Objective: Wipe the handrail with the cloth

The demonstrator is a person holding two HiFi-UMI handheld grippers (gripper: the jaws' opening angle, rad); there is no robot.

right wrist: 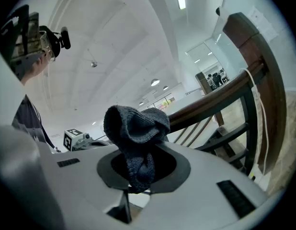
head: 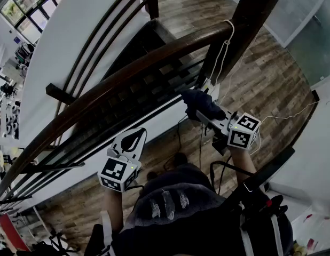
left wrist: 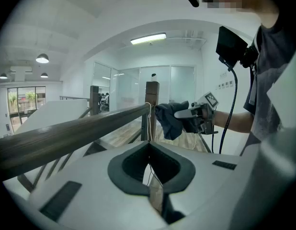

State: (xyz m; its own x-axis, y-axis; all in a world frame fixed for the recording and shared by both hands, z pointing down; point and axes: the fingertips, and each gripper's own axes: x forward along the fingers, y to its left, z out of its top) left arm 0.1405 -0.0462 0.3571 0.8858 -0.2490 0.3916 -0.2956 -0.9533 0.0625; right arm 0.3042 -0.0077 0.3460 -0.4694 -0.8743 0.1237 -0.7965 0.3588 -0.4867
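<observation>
The dark wooden handrail (head: 117,79) curves from the lower left up to a thick post (head: 250,20). My right gripper (head: 199,111) is shut on a dark knitted cloth (head: 202,103), bunched up on the near side of the rail by the post; whether it touches the rail I cannot tell. In the right gripper view the cloth (right wrist: 136,133) stands up out of the jaws, with the handrail (right wrist: 210,102) behind it. My left gripper (head: 134,137) is lower left, shut and holding nothing. In its own view the handrail (left wrist: 66,131) runs to the left and the cloth (left wrist: 168,119) is ahead.
Dark horizontal bars (head: 127,111) run under the rail, with stairs behind them. A white cord (head: 225,52) hangs down the post. Wood plank floor (head: 272,73) lies to the right, with thin cables (head: 282,116) across it. A white wall (head: 58,41) rises beyond the rail.
</observation>
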